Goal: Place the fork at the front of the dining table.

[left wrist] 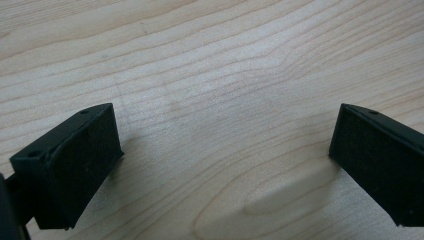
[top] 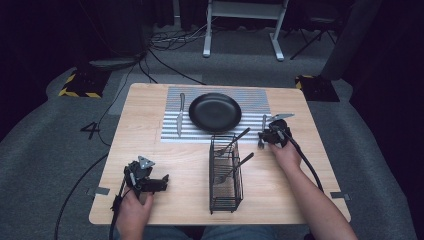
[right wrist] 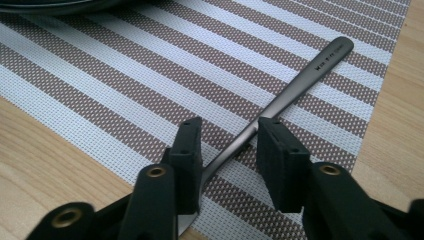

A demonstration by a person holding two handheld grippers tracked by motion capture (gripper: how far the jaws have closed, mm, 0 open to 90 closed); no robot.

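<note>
wooden table [top: 150, 145] carries a striped placemat [top: 172, 135] at its far side, with a black plate [top: 215, 112] on the mat's centre and a knife [top: 179, 115] lying on the mat just left of the plate. a black wire basket [top: 225, 186] stands near the table's middle, in front of the mat, with two utensils leaning out of it. the right gripper [right wrist: 227, 150] sits at the mat's right edge, its jaws a little apart and straddling the neck of a fork [right wrist: 295, 87] that lies flat on the mat; contact with the pads cannot be confirmed. the left gripper [left wrist: 225, 150] rests near the table's front left, jaws wide apart over bare wood.
</note>
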